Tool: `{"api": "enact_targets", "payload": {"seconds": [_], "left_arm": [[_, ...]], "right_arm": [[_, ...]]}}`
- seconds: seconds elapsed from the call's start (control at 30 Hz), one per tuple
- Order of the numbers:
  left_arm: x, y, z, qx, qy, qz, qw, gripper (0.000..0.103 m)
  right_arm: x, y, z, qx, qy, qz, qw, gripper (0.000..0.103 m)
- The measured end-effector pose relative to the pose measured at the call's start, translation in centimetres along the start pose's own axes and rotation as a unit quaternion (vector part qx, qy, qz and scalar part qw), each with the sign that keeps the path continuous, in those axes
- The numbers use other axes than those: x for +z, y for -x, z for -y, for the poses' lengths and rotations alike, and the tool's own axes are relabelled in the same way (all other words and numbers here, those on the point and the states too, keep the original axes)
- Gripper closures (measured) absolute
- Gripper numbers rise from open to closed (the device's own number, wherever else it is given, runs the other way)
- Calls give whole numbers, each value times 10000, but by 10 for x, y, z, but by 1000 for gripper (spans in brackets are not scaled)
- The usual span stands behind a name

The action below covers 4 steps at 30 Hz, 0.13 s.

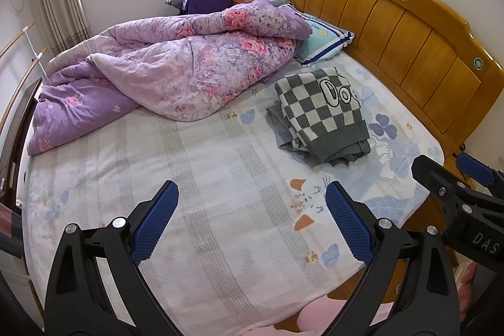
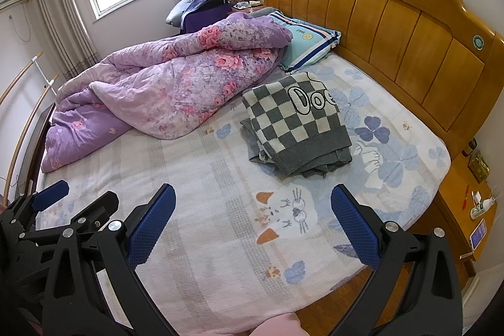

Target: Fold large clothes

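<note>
1. Nearest the lens in the left wrist view, the left gripper (image 1: pixel 252 222) hangs over the near edge of the bed (image 1: pixel 195 210), its blue pads spread wide with nothing between them.
2. The right gripper (image 2: pixel 252 225) is the same in its own view: jaws wide apart, empty, above the sheet near the cat print (image 2: pixel 283 216).
3. The two grippers sit side by side, close together; each shows at the edge of the other's view.
4. The sweater (image 2: pixel 299 128), grey-and-cream checked, lies towards the headboard (image 2: pixel 393 18), well apart from both grippers. It already looks folded into a compact rectangle, with some grey layers sticking out underneath at the near and left edges.
5. A rumpled purple quilt (image 1: pixel 176 68) fills the far left of the bed, just beside the sweater; a pillow (image 1: pixel 324 40) sits at the headboard.
6. Judgement: the fold seems finished or nearly so, and both grippers look to be clear of the cloth.
7. If more is wanted, the next move calls for a reach forward to the sweater's near hem, pinching all layers together so the stack does not slide apart.
</note>
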State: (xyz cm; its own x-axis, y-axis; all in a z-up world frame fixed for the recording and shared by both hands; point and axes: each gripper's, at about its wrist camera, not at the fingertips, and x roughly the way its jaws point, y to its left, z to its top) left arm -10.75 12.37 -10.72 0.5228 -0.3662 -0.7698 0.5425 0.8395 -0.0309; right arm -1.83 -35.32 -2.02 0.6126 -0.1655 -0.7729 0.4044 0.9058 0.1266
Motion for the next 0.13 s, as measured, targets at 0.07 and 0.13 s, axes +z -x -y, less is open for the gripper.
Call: {"api": "enact_targets", "payload": {"seconds": [0.07, 0.13], "left_arm": [[0, 1, -1, -2, -5, 18, 10000, 8], [1, 0, -1, -1, -30, 18, 10000, 8]], "right_arm": [[-2, 2, 1, 3, -4, 6, 10000, 8], [0, 0, 0, 2, -11, -7, 10000, 8]]}}
